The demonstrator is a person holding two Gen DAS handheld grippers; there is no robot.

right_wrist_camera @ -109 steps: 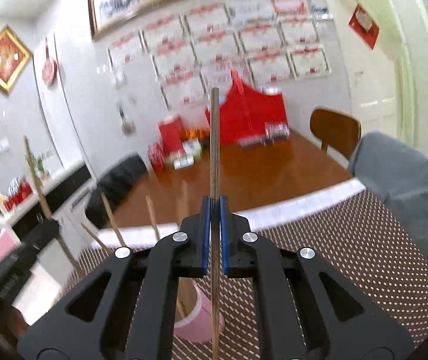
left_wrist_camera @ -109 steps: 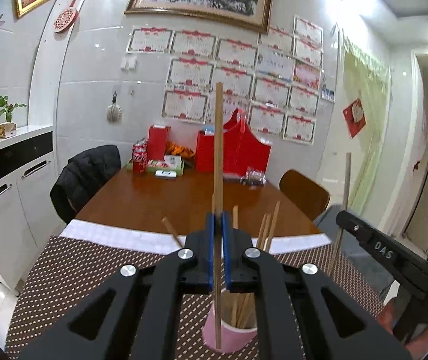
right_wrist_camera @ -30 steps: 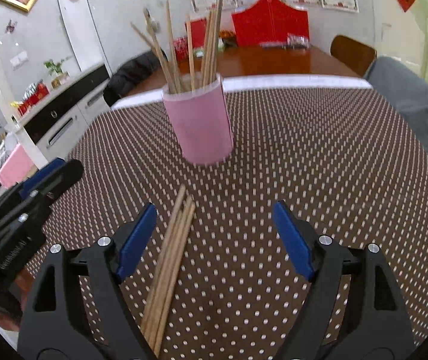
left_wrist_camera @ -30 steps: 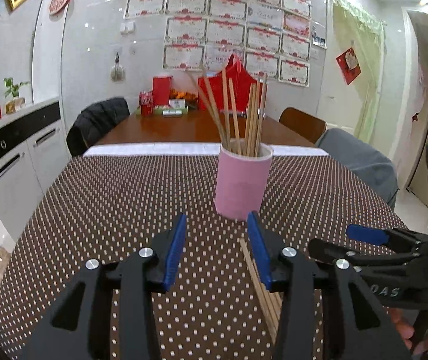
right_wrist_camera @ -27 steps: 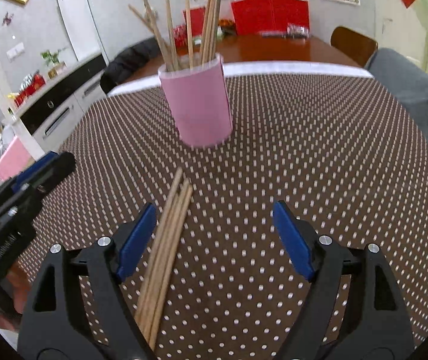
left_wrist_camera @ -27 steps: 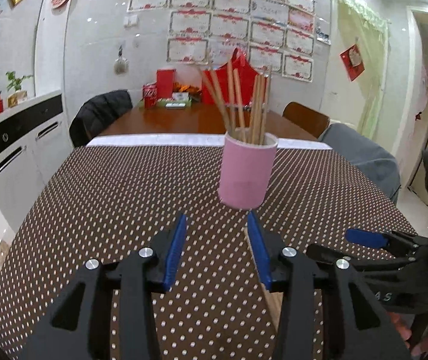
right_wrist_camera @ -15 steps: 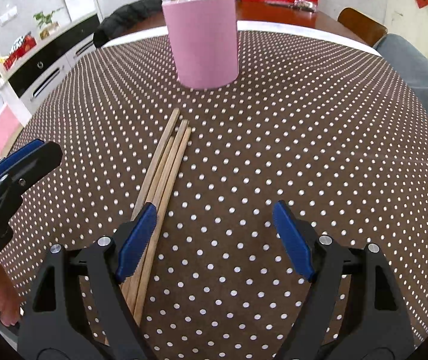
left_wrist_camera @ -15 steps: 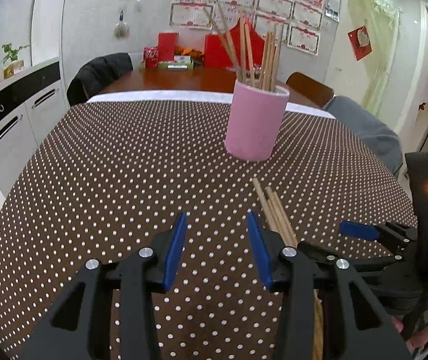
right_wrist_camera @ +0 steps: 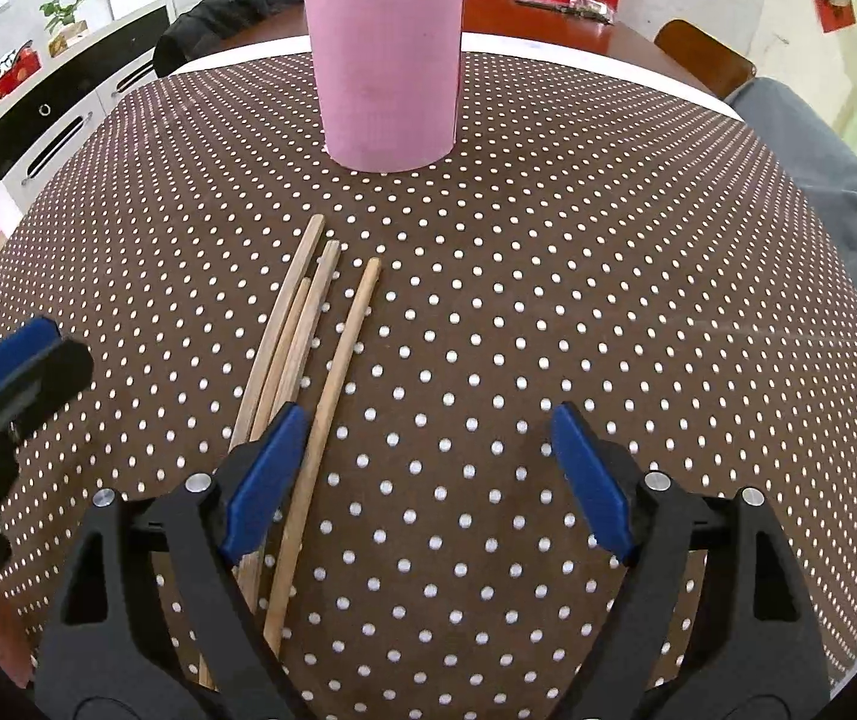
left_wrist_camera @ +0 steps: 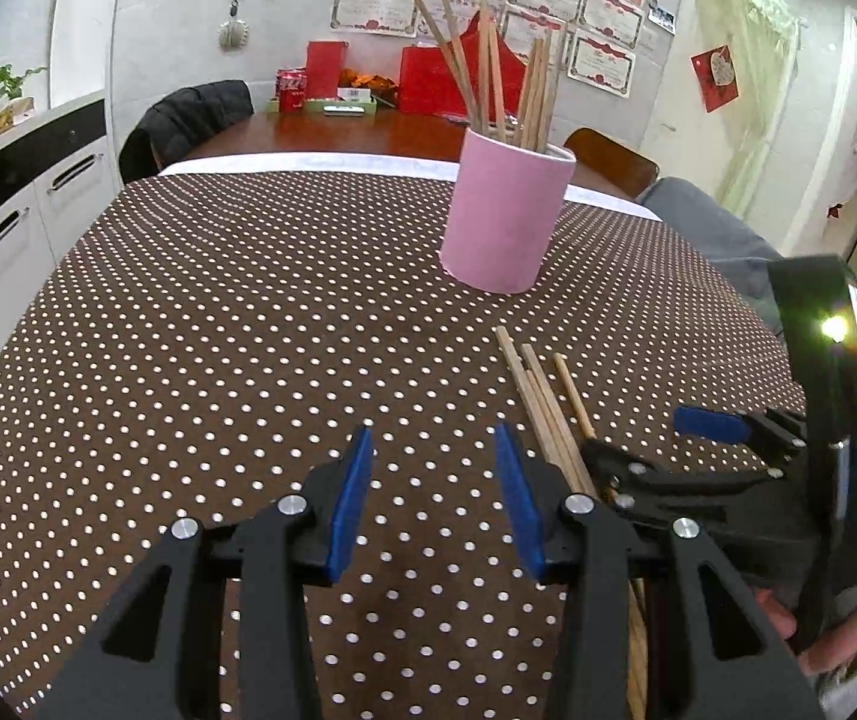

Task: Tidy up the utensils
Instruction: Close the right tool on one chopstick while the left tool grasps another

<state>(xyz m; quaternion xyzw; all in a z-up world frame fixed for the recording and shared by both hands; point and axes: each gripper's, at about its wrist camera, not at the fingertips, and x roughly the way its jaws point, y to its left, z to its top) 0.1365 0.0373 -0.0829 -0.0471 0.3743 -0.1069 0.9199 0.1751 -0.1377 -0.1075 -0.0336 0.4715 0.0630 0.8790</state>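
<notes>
A pink cup stands on the dotted brown cloth and holds several wooden chopsticks. Several more chopsticks lie flat on the cloth in front of the cup. My right gripper hovers low over them, open and empty; its left finger covers the bundle's near part, and one chopstick lies just inside the gap. My left gripper is open and empty over bare cloth, left of the bundle. The right gripper shows at the right of the left wrist view.
The brown dotted tablecloth covers the near table; a wooden table with red boxes lies beyond. A dark chair stands far left, a grey-draped chair at the right, white cabinets at the left.
Both grippers have sunk toward the cloth and tipped downward. The cup has drifted up in both views and the loose chopsticks now lie close under the right gripper.
</notes>
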